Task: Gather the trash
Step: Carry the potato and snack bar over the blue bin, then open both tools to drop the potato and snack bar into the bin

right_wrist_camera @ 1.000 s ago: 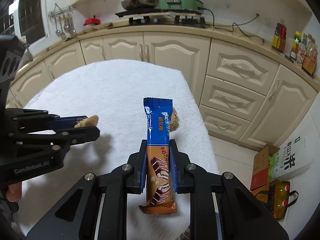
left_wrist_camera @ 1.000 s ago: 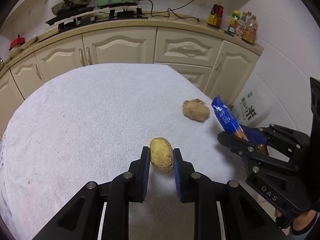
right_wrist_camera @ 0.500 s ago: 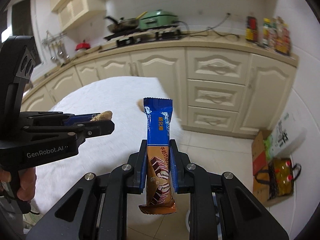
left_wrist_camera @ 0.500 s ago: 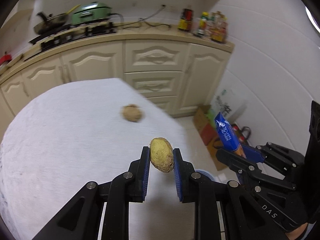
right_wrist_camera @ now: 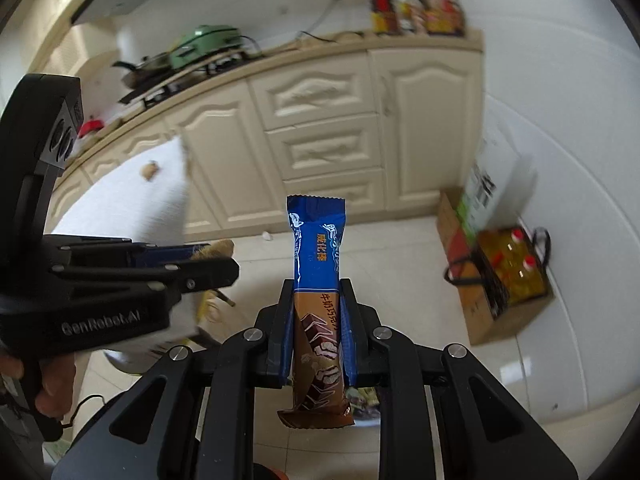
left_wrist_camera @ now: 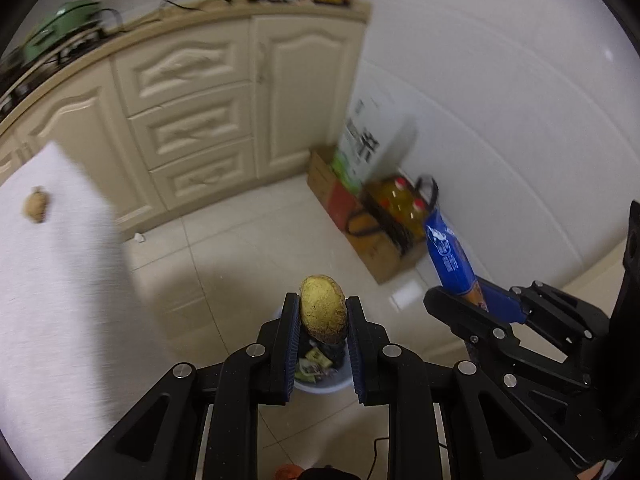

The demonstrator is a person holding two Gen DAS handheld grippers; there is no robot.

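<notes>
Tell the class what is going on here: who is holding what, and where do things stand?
A person is clearing trash with two handheld grippers. The left gripper has its jaws shut on a crumpled yellowish-brown ball; the right gripper clamps a blue and brown chocolate wafer wrapper. Both hang over the tiled floor, above a small bin already holding rubbish. Another crumpled ball lies on the white table.

Home kitchen, cream cabinets (right_wrist_camera: 320, 148), stove (right_wrist_camera: 192, 68), seemingly condiment bottles (right_wrist_camera: 416, 12)
</notes>
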